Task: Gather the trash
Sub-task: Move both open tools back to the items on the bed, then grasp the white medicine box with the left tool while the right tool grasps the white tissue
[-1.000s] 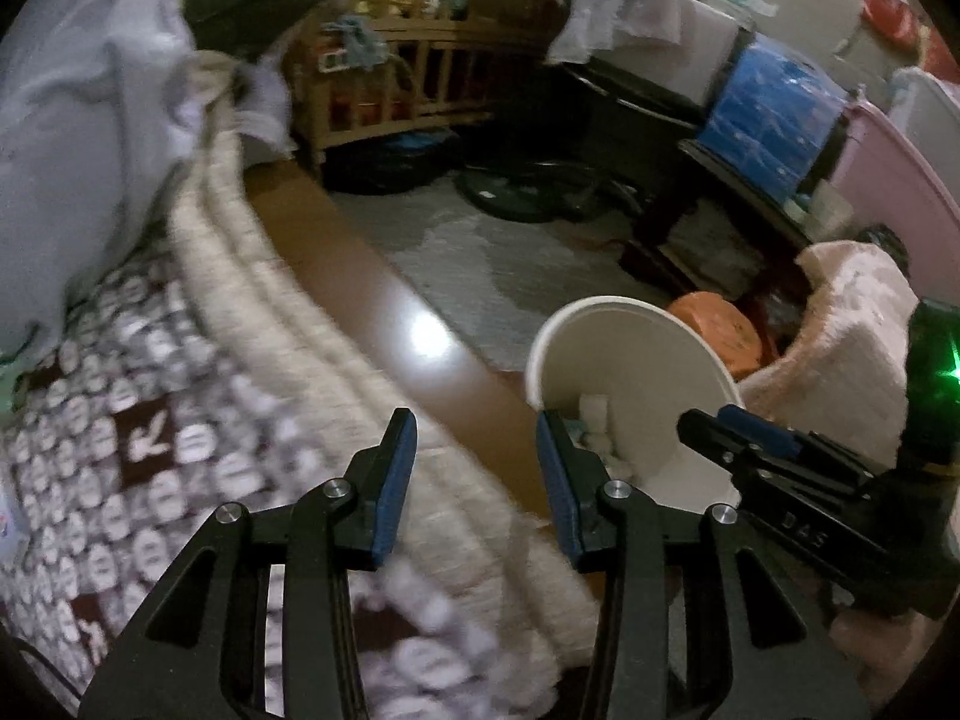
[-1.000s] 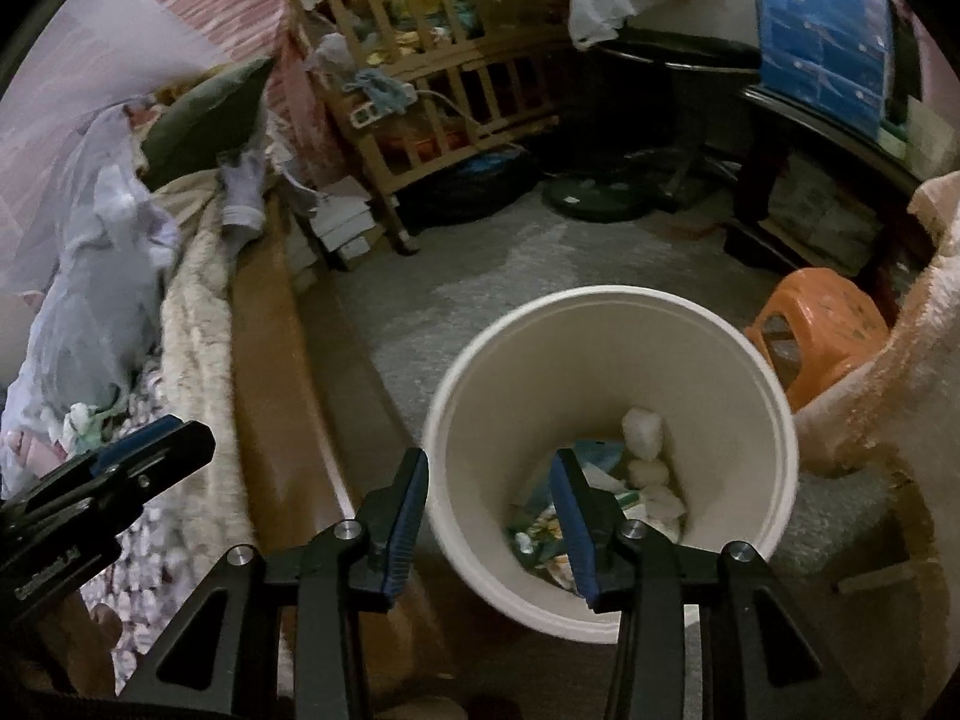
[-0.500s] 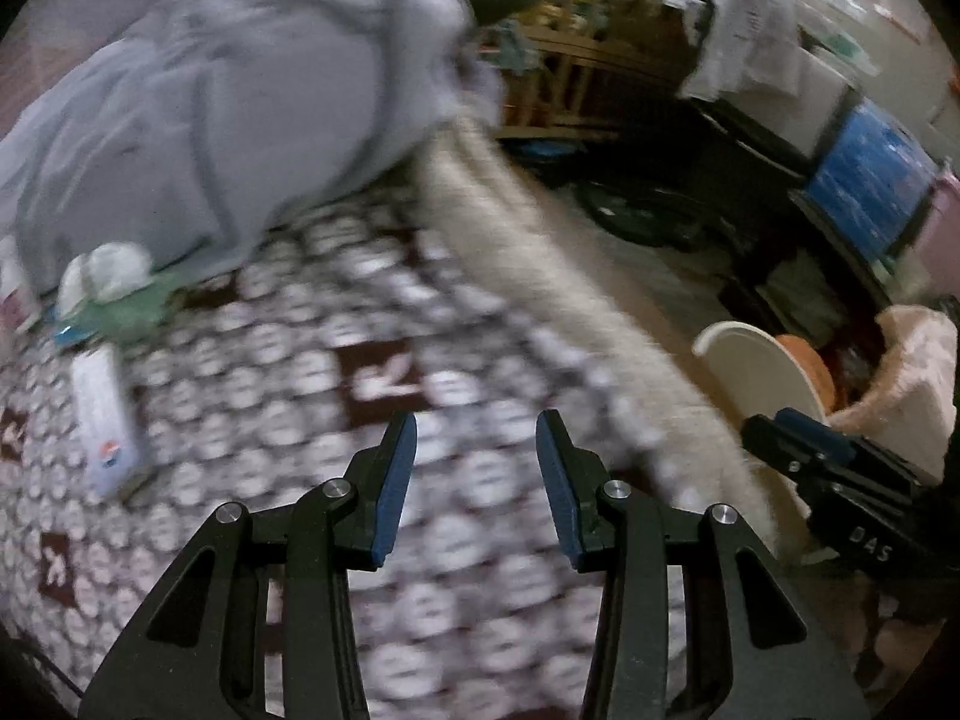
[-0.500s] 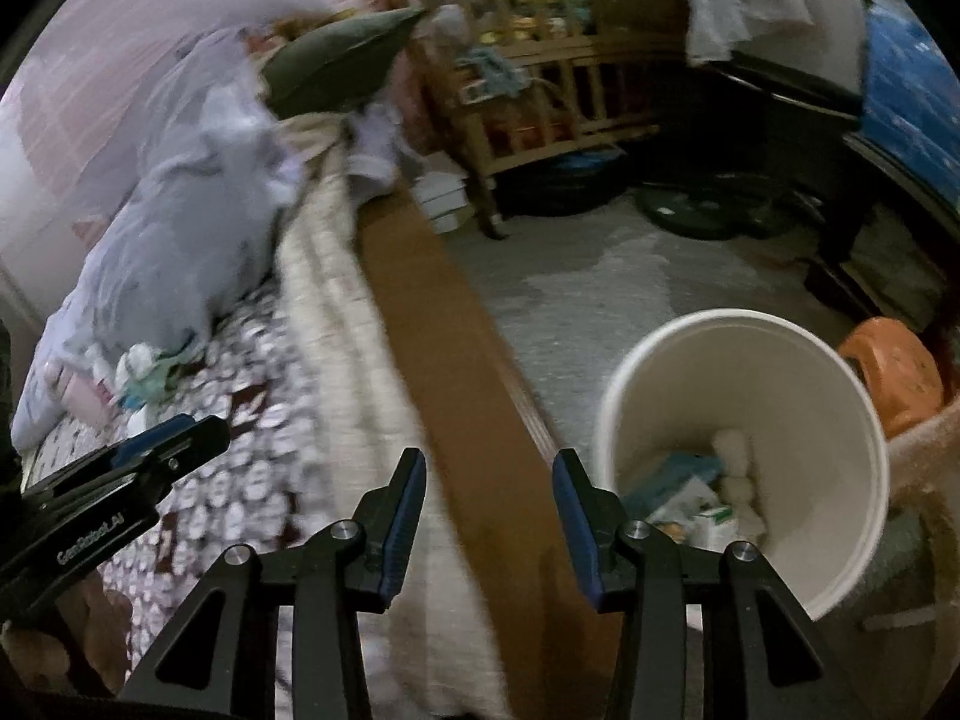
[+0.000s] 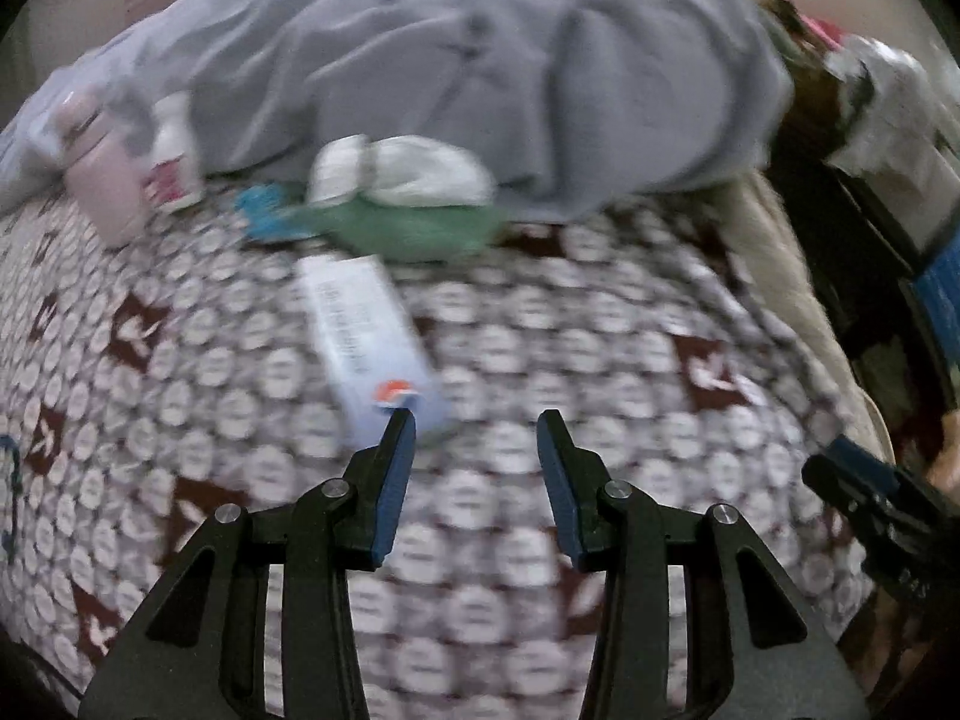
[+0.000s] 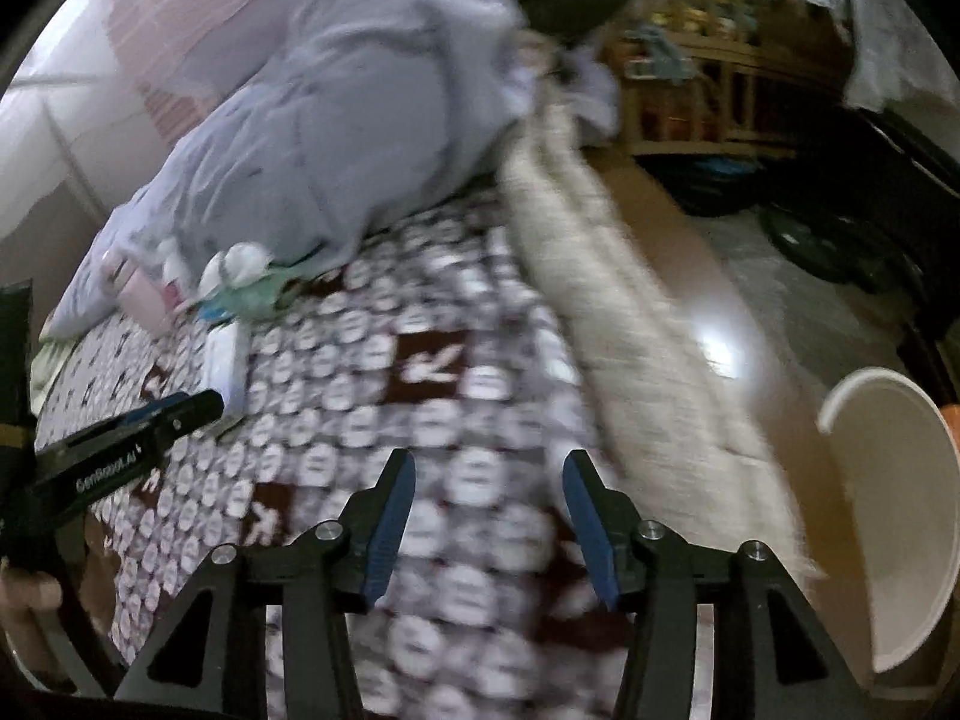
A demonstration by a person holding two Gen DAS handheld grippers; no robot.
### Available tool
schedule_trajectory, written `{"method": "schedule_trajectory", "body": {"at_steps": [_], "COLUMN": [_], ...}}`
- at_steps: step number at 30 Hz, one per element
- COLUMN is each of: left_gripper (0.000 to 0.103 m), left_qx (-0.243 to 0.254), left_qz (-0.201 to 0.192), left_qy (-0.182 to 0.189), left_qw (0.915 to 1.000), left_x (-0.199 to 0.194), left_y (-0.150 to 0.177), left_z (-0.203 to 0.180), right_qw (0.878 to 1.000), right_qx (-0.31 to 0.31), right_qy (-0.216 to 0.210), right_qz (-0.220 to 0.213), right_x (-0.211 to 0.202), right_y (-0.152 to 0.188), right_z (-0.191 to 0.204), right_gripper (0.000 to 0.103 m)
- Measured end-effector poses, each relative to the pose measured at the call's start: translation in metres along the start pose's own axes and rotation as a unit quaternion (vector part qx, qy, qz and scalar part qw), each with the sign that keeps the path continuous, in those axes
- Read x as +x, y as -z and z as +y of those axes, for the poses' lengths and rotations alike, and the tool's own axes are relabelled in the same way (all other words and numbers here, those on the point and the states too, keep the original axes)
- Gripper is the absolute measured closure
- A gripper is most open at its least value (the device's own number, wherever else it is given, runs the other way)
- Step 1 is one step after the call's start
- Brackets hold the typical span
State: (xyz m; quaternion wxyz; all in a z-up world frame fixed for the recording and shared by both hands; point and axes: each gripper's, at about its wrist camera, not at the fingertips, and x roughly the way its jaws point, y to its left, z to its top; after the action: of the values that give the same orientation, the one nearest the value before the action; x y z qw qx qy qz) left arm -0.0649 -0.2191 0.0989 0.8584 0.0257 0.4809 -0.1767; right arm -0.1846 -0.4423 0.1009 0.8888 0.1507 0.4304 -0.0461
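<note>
Your left hand-held gripper (image 5: 475,429) hovers over the bed (image 5: 540,360), jaws just widening, empty, beside the white carton (image 5: 366,336). Your right hand-held gripper (image 6: 487,468) likewise spread, empty. White bin (image 6: 888,516) on the floor beside the bed.

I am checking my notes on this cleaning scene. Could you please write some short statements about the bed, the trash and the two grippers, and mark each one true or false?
1. The left gripper holds the white box. False: its jaws are open and empty, having just been opening, and the box lies on the patterned bedcover.
2. A white crumpled tissue lies beside the grey blanket. True.
3. The white bin stands on the bed. False: it stands on the floor beside the bed.
4. The right gripper is empty. True; its jaws have just been opening.
5. A green wrapper lies beyond the box. True.
</note>
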Motion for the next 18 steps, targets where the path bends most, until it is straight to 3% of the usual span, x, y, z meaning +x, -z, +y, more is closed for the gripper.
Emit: {"method": "schedule_trajectory", "body": {"at_steps": [4,10,18], "left_gripper": [0.046,0.044,0.045], "left_qx": [-0.046,-0.082,-0.067], "left_qz": [0.000,0.015,0.041], "left_qy": [0.005,0.014,-0.007], "left_qw": [0.9989,0.9964,0.9969], "left_x": [0.008,0.038,0.074], "left_y": [-0.006,-0.024,-0.035], "left_z": [0.031,0.049,0.047], "right_qw": [1.000,0.999,0.998], "right_qx": [-0.021,-0.040,-0.054], "right_qy": [-0.014,-0.023,-0.037], "right_qz": [0.013,0.022,0.012], "right_x": [0.018,0.036,0.052], "right_y": [-0.005,-0.016,-0.045], "right_z": [0.026,0.049,0.067], "right_gripper": [0.054,0.054,0.053]}}
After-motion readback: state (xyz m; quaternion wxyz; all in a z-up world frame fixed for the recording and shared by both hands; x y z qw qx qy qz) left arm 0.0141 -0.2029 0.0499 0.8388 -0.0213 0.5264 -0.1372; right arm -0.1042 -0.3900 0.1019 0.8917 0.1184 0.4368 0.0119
